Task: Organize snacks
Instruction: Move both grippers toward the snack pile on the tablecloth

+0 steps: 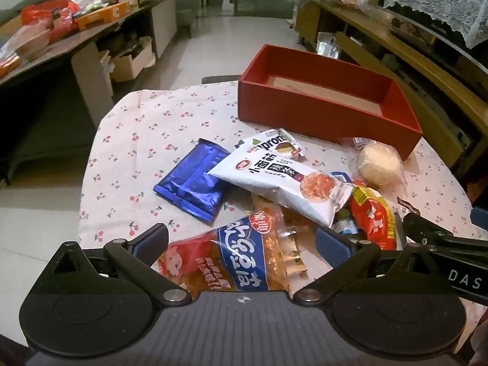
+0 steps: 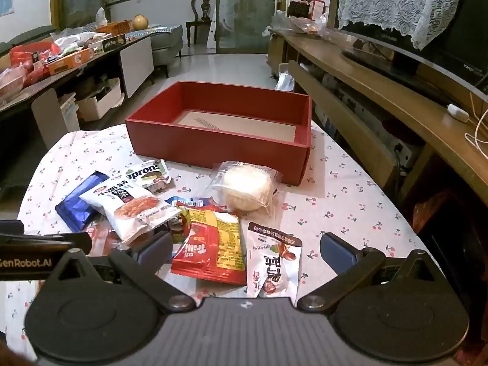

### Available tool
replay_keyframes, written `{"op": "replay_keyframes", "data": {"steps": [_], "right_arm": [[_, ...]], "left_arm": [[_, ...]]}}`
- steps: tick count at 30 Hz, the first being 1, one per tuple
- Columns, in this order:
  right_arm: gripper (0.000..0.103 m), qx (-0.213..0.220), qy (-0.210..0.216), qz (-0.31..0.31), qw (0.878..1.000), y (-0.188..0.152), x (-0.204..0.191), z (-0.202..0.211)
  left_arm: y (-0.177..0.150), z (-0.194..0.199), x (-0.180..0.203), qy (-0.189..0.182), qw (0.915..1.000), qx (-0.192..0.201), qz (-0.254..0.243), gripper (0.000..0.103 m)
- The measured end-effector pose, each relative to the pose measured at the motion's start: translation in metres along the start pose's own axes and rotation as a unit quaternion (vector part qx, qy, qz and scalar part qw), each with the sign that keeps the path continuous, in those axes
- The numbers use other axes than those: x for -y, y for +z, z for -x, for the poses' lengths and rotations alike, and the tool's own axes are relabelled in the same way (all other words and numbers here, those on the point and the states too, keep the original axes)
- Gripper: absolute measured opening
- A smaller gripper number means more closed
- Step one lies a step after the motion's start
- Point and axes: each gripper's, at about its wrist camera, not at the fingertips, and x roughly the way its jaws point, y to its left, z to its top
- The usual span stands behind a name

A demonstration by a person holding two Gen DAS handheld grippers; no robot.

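A heap of snacks lies on the cherry-print tablecloth [image 1: 146, 122] in front of an empty red box [image 1: 323, 116] [image 2: 213, 149]. In the left wrist view I see a blue foil pack [image 1: 192, 183], a white noodle-snack bag [image 1: 283, 180], a wrapped round bun [image 1: 378, 164] and an orange-blue crisp bag [image 1: 244, 259]. My left gripper [image 1: 244, 238] hovers open over that crisp bag. In the right wrist view my right gripper [image 2: 244, 250] stands open above a red-yellow packet [image 2: 213, 250] and a white date packet [image 2: 274, 265]. The bun [image 2: 244, 189] lies just before the box.
A cluttered side table [image 1: 76, 30] [image 2: 61, 58] stands to the left. A wooden TV bench [image 2: 396, 100] with a screen runs along the right. The right gripper's arm [image 1: 442, 241] shows at the left view's right edge. Tiled floor lies beyond the table.
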Motion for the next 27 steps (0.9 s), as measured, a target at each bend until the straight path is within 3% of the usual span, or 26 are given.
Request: {"op": "replay_keyframes", "data": {"steps": [21,27], "right_arm": [[0.103,-0.007,0.007,0.008,1.0,0.003,-0.002,-0.001],[0.103,-0.008,0.011,0.008,1.0,0.003,-0.002,-0.001]], "left_arm": [[0.0,-0.013,-0.017,0.006,0.999,-0.032,0.032,0.103],[0.002,-0.028,-0.022,0.006,0.9974,-0.058,0.043,0.103]]}}
